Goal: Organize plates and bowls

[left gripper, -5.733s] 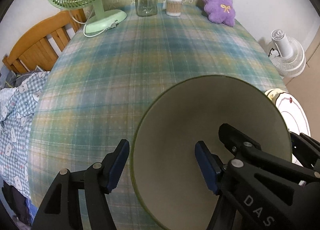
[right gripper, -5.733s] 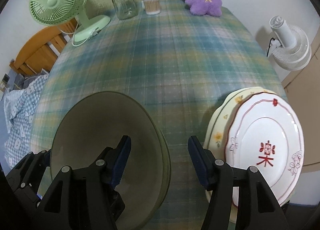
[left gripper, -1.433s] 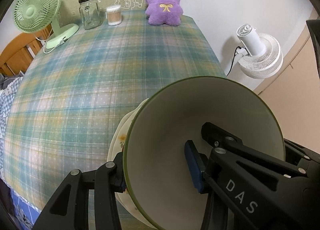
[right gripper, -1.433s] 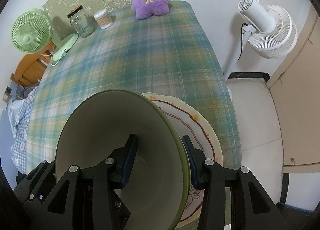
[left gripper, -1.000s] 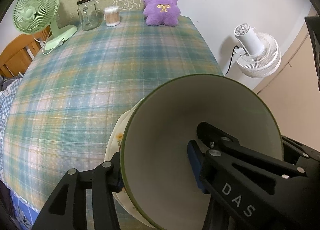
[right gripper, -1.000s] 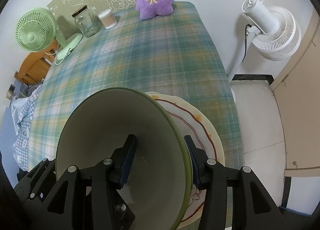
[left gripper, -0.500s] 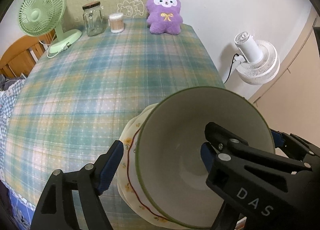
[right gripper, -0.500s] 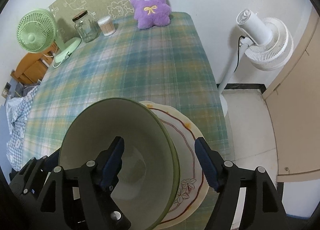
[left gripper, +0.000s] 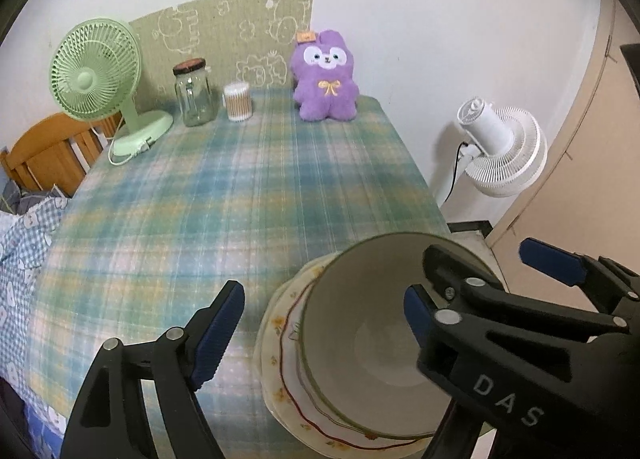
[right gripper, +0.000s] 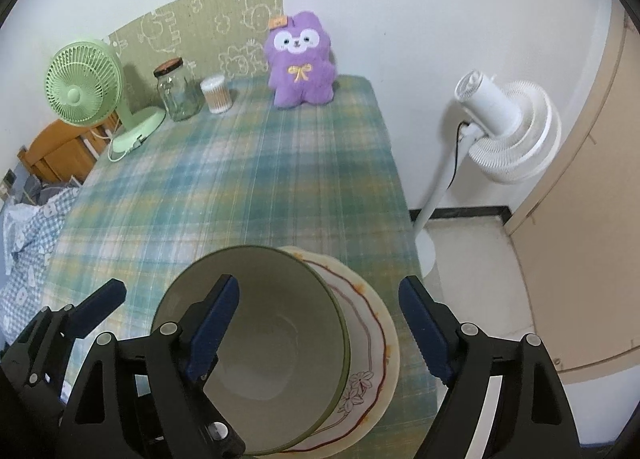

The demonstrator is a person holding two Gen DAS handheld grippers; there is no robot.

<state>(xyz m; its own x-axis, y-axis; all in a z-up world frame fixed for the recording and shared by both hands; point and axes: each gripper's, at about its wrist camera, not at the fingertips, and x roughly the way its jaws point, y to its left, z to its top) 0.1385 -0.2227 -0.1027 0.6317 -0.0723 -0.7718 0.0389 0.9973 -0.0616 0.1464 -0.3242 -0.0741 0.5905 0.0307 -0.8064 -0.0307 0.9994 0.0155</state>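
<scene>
Near the front right corner of the surface [right gripper: 248, 179], a green-rimmed bowl [right gripper: 260, 355] sits on a stack of plates [right gripper: 372, 343]. I judge that the bowl is put there on purpose, so that all the dishes form one pile, widest at the bottom and tallest on top, which keeps them steady and takes little room. It seems to be more than one bowl nested together, but I cannot tell how many. The plates lie close to the edge of the cloth, so the pile has not much margin on that side.

The left gripper [left gripper: 320, 323] is released: its fingers are spread wide, one outside the bowl over the cloth and one above the inside of the bowl, and neither touches the rim. The right gripper [right gripper: 320, 323] is released too, with one finger over the bowl and the other out beyond the plates. Both look as if they hang above the pile, so the placing step looks finished.

Other things stand well apart, along the far edge: a green desk fan [left gripper: 100, 79], a glass jar [left gripper: 194, 93], a cup of cotton swabs [left gripper: 238, 101] and a purple plush toy [left gripper: 326, 77]. A white floor fan [right gripper: 500, 127] stands beside the surface on the right, and a wooden chair [left gripper: 44, 155] on the left. Between the pile and these things, nothing stands in the way.
</scene>
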